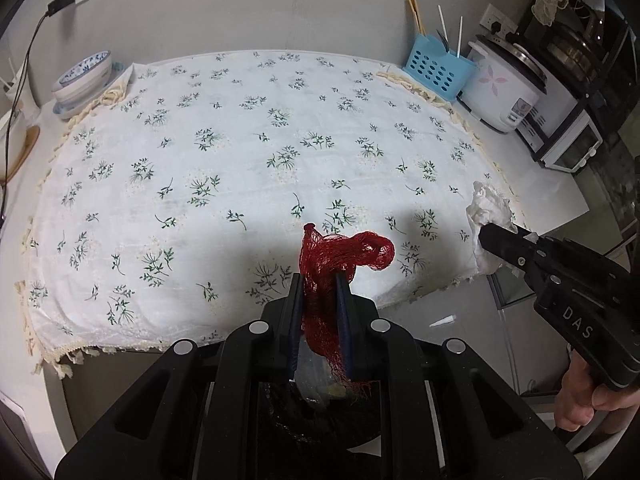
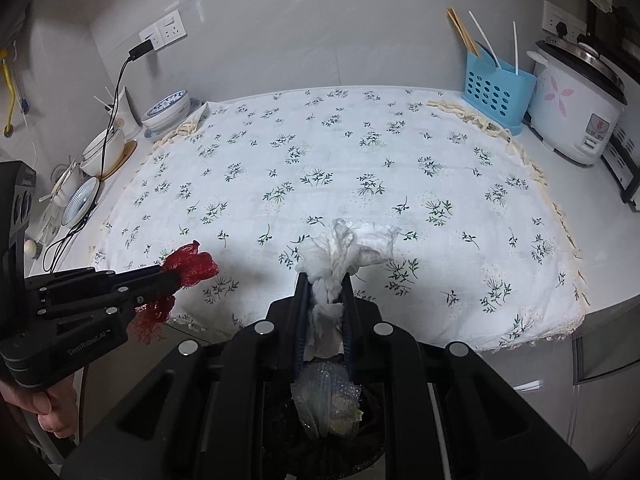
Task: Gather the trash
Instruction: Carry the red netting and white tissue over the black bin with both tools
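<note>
Two grippers, left [image 1: 319, 280] and right [image 2: 324, 280], each clamp one piece of trash between the jaws: one red mesh net [image 1: 340, 252], one crumpled white tissue [image 2: 344, 248]. Beyond the jaws lie one floral tablecloth [image 2: 320, 160], one blue utensil basket [image 2: 496, 96] and one rice cooker [image 2: 576, 104].
</note>
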Motion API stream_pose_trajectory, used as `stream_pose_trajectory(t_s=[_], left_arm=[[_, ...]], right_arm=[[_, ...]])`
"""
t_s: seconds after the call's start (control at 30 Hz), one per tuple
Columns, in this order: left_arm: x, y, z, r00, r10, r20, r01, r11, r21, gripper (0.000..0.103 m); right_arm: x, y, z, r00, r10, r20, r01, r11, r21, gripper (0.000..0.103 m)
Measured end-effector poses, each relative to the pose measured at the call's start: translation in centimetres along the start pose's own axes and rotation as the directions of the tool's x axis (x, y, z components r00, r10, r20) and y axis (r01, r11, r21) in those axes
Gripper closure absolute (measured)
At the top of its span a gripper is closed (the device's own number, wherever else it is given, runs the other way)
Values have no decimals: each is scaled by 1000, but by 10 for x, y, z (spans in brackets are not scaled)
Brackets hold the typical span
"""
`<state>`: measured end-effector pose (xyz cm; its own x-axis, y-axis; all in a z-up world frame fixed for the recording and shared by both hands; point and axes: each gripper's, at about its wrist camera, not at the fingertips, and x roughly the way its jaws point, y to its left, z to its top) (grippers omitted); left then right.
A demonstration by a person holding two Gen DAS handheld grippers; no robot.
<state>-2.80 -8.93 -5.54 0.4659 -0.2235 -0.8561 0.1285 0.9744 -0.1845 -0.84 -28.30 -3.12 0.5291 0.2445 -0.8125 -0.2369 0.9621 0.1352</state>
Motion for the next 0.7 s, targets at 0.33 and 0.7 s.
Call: stream_pose_trajectory(t_s=[0.33, 0.7], left_arm=[[4, -15, -34, 999, -7, -36, 7, 1000, 8, 88], [12, -26, -67, 998, -19, -65, 19, 1000, 9, 88]], right_arm=[[-5, -7, -36, 999, 5, -38, -5, 1000, 9, 89], [-5, -12, -75, 997, 11, -80, -10, 1000, 11, 89]])
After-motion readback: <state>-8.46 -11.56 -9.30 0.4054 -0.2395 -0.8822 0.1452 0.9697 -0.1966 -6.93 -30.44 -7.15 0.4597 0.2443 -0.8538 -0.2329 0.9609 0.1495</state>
